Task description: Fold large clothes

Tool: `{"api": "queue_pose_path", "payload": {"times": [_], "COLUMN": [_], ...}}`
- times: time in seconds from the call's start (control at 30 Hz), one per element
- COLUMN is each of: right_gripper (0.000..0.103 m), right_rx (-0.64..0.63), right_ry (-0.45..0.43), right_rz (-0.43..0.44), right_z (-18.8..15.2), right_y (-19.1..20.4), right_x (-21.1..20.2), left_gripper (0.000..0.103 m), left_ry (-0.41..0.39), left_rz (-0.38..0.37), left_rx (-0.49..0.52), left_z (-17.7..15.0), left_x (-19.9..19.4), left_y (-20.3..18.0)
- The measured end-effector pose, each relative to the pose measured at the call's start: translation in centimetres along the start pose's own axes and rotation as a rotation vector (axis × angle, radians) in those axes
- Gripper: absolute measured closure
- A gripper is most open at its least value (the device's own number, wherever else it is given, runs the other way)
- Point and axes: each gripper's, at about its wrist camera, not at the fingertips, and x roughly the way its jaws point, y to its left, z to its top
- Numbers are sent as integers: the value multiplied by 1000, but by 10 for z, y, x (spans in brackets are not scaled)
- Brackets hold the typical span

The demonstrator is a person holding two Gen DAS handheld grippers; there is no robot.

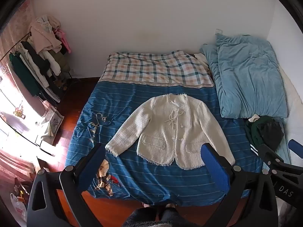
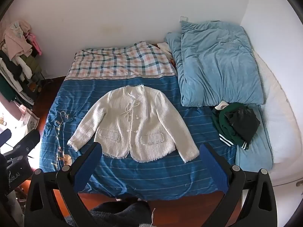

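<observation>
The letters "DAS" can be read on the black body of the right gripper where it enters the lower right edge of the left wrist view; the pale script embroidered on the blue striped bedspread is too distorted to read, as is the red print on a white plastic bag on the floor at lower left. The cream tweed jacket lies flat and face up in the middle of the bed, buttoned, both sleeves spread out to the sides, collar toward a checked blanket. Both grippers hang above the near edge of the bed with jaws wide apart and nothing between them; the left gripper frames the jacket's hem. Only the right wrist view shows the white mattress edge beyond the light blue duvet and the whole dark green folded garment; the left wrist view alone shows the full clothes rack.
</observation>
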Motion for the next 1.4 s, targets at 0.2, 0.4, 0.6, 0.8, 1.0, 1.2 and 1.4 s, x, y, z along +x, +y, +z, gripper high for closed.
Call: {"api": "queue_pose_path", "payload": {"times": [0.2,0.4,0.6,0.8,1.0,1.2,1.4], "right_gripper": [0,0,0,0,0,0,0], "right_rx": [-1,-3,-3,-4,-5,-7,-5], "right_ry": [-6,-8,-11,-14,-16,-17,-19], "right_rz": [-4,-9,-13,-16,-15,-18,-17], "right_z": [0,0,1,5,4,4,4], "right_y": [0,-1,-2,-8,-8,-7,-7], "right_x": [-2,-3,-6,-15,-15,-16,-16], "left_gripper": [0,0,0,0,0,0,0], "left_ry": [-2,-10,-6,-7,-10,-13,-18], "left_rz": [-13,-17,-21,-27,-26,-27,-24], "left_rx": [-10,-10,-13,-12,-12,-10,-11], "left_z": [1,0,-2,-4,-4,-2,-1], "left_x": [-1,0,-1,0,-6,-11,-12], "left_y": [-1,-1,2,1,-3,-10,-11]}}
